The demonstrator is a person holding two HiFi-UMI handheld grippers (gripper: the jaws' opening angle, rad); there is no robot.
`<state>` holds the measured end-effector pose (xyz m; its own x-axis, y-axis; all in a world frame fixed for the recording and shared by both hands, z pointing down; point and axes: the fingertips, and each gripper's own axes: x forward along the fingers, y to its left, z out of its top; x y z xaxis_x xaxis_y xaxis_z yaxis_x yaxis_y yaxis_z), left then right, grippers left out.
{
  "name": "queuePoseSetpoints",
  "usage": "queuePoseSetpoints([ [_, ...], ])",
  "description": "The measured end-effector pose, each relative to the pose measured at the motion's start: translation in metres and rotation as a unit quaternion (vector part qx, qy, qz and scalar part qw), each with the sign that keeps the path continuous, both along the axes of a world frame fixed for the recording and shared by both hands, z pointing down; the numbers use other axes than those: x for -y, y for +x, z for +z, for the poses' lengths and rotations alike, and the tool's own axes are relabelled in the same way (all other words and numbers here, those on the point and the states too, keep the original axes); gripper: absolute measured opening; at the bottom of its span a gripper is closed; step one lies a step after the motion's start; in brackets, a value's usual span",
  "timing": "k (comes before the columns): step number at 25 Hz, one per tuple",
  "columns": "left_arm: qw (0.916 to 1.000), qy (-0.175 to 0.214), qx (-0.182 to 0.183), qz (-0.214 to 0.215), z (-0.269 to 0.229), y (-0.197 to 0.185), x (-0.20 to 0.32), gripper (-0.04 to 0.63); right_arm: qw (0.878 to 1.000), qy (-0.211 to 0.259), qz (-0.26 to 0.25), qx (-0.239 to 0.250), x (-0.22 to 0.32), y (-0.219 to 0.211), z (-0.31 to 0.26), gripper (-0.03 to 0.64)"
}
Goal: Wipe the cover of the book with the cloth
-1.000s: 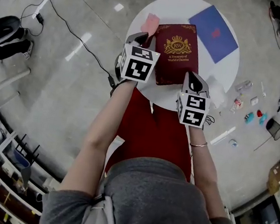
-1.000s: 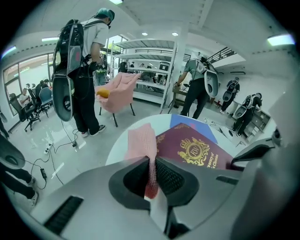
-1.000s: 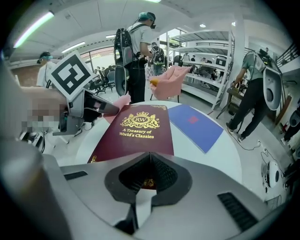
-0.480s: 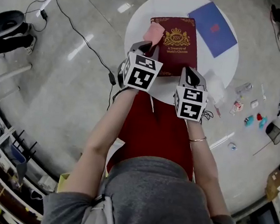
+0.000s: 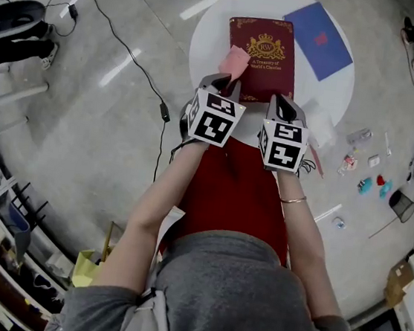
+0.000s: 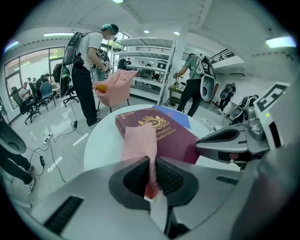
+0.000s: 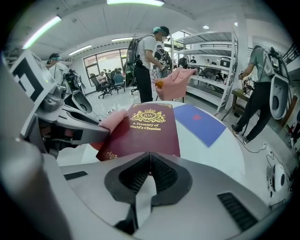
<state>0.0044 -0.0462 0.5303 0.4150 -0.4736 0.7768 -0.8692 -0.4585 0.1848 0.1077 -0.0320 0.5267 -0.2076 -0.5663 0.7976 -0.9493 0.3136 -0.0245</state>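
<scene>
From the head view, the burgundy book lies closed on the round white worktop, with 2 forearms stretched forward side by side. In the left gripper view, the left hand-held gripper pinches the pink cloth over the book's near-left corner; the cloth should probably be lowered flat and swept lightly. In the right gripper view, the right hand-held gripper, closed on nothing, points at the book's near edge and could steady it.

Premises: open-plan lab or workshop hall. Evidence: polished floor with trailing cables, metal shelving racks, office chairs by large windows, ceiling strip lights — plus several people wearing backpack rigs.
</scene>
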Motion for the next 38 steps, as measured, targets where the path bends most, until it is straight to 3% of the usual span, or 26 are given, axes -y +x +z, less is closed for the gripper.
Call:
queuePoseSetpoints([
  [25, 0.9997, -0.015, -0.017, -0.005, -0.017, 0.027, -0.08, 0.035, 0.999, 0.01, -0.035, -0.012, -0.012, -0.001, -0.003, 0.029],
  [38, 0.9985, 0.041, -0.035, 0.007, -0.066, 0.029, -0.072, 0.035, 0.997, 0.068, -0.013, 0.032, -0.022, 0.006, -0.054, 0.029],
])
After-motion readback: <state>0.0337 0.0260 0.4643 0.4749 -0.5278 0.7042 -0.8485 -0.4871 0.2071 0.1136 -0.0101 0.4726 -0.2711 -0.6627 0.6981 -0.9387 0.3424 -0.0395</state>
